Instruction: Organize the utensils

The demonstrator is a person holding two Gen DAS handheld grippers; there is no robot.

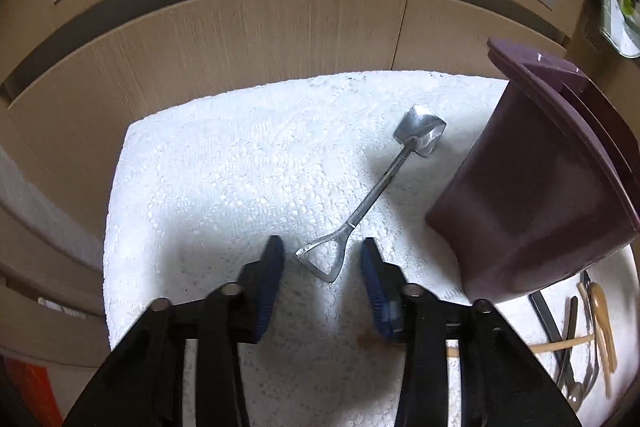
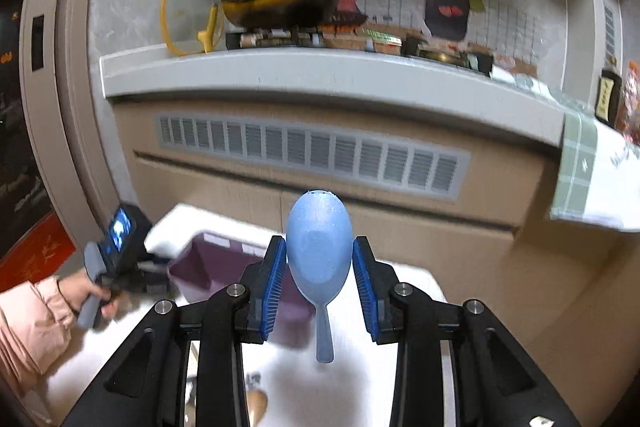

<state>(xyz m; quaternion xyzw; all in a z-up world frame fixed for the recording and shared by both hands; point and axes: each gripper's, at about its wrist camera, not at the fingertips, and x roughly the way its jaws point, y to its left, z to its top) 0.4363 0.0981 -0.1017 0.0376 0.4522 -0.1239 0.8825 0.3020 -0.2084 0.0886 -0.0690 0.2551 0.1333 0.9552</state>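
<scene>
My left gripper (image 1: 322,263) points down at the white towel (image 1: 224,163), its jaws spread wide on either side of the looped handle of one shovel-shaped metal spoon (image 1: 376,193), not touching it. The spoon's scoop lies ahead and to the right, near one purple bin (image 1: 532,183). Only this view shows more utensils (image 1: 576,335) at the lower right; I cannot count them. My right gripper (image 2: 319,263) is raised, its pads pinching one blue rice paddle (image 2: 319,251) by the blade, handle hanging toward me. Only that view shows my left hand (image 2: 90,297) and the kitchen shelf (image 2: 320,77).
</scene>
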